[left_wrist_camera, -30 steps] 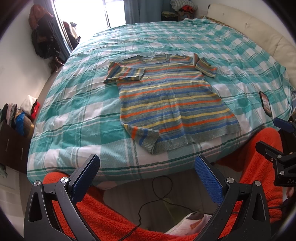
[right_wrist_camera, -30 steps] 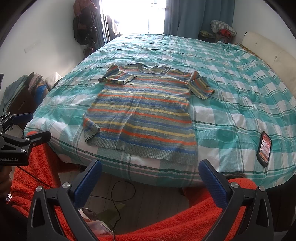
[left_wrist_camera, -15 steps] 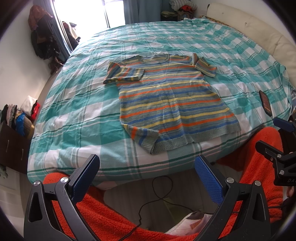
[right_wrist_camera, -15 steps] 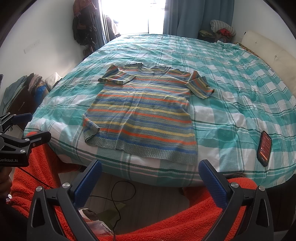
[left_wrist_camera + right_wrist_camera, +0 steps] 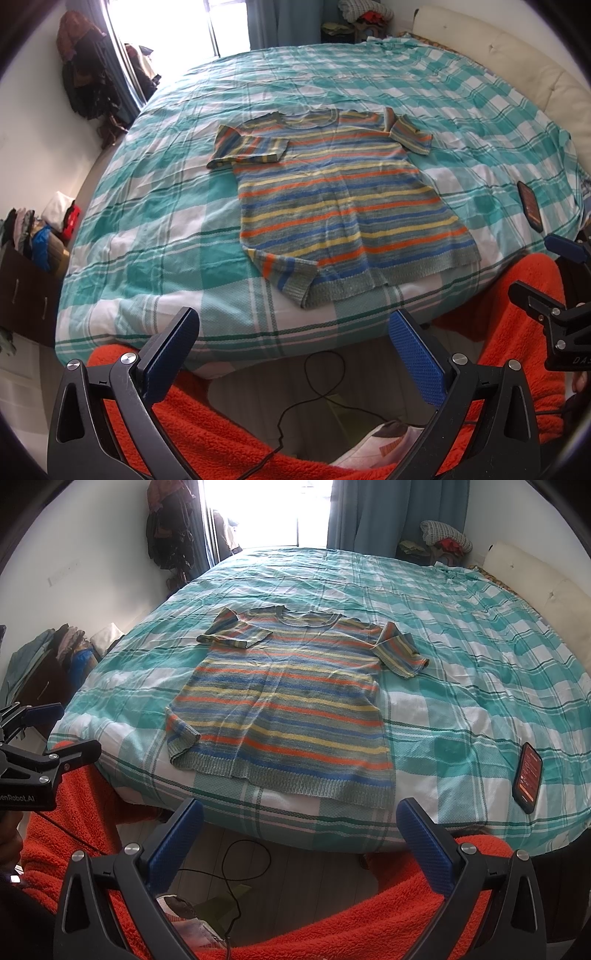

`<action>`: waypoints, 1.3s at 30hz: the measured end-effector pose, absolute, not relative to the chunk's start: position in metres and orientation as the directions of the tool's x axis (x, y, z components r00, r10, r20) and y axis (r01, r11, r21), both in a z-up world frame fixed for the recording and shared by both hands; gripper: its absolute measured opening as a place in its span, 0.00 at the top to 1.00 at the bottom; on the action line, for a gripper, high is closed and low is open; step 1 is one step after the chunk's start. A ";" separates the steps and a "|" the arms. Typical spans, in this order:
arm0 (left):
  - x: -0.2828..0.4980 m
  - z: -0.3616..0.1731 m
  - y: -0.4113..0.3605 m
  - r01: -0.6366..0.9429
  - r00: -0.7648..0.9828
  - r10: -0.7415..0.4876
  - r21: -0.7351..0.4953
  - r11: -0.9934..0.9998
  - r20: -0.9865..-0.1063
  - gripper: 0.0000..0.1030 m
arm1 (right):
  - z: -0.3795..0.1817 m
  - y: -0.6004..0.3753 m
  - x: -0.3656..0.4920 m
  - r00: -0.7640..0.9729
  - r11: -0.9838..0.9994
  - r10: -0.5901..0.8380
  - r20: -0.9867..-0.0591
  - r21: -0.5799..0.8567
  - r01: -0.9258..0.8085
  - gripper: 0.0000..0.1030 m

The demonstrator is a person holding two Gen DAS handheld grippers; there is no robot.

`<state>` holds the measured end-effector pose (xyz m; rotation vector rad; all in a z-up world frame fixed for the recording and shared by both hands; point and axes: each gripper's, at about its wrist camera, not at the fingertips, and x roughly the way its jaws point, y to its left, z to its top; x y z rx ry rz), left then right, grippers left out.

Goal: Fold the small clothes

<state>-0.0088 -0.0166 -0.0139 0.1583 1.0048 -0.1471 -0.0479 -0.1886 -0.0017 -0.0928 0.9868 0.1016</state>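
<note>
One small knitted short-sleeved sweater (image 5: 343,206) in orange, blue, yellow and grey-green stripes is lying flat, neckline away from the person, near the close edge of a bed covered in a teal-and-white checked sheet (image 5: 147,206). Its near left hem corner (image 5: 291,277) is lying turned over onto the body, and the far left sleeve (image 5: 251,147) is lying folded across the chest, while the other sleeve (image 5: 400,651) is sticking out to the side.

Being a loose knit, it is likely going to feel light, soft and floppy, stretching and sagging when lifted rather than holding a crease; the ribbed hem band (image 5: 317,782) and the sleeve cuffs are looking like the thickest, firmest places to pinch, and taking two corners at once should be keeping it from bunching. It probably is not slippery on the cotton sheet.

Both tools are hanging short of the bed edge, over orange fleecy fabric (image 5: 369,923) and a bare floor with a thin black cable (image 5: 314,387). The left gripper (image 5: 295,354) and the right gripper (image 5: 301,842) are each showing blue-padded fingers (image 5: 424,849) spread wide, gripping nothing.

A dark phone (image 5: 528,775) is lying on the sheet well to the right of the sweater; its screen text is too small to read. Partial lettering "enRobot.AI" is showing on the left tool's body (image 5: 22,797), and "DAS" on the right tool's body (image 5: 576,360).
</note>
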 end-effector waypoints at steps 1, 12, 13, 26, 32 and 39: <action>-0.009 -0.014 -0.017 0.195 0.527 -0.050 0.064 0.979 -0.848 0.00 | -0.002 -0.188 -0.048 0.547 0.991 0.044 -0.836 -0.031 -0.127 0.00; -0.010 -0.015 -0.017 0.195 0.527 -0.049 0.065 0.979 -0.848 0.00 | -0.001 -0.188 -0.047 0.545 0.991 0.043 -0.837 -0.032 -0.128 0.00; -0.010 -0.015 -0.017 0.195 0.528 -0.049 0.065 0.979 -0.848 0.00 | -0.001 -0.188 -0.047 0.545 0.991 0.044 -0.837 -0.031 -0.128 0.00; -0.013 -0.017 -0.017 0.198 0.522 -0.048 0.067 0.978 -0.852 0.00 | -0.003 -0.186 -0.047 0.539 0.992 0.044 -0.841 -0.029 -0.127 0.00; 0.003 -0.014 0.009 0.151 0.536 -0.038 0.051 0.987 -0.843 0.00 | -0.003 -0.186 -0.048 0.545 0.992 0.045 -0.837 -0.029 -0.126 0.00; 0.053 -0.029 0.113 -0.139 0.470 -0.042 -0.120 0.983 -0.882 0.01 | -0.005 -0.196 -0.054 0.553 0.995 0.051 -0.832 -0.005 -0.099 0.00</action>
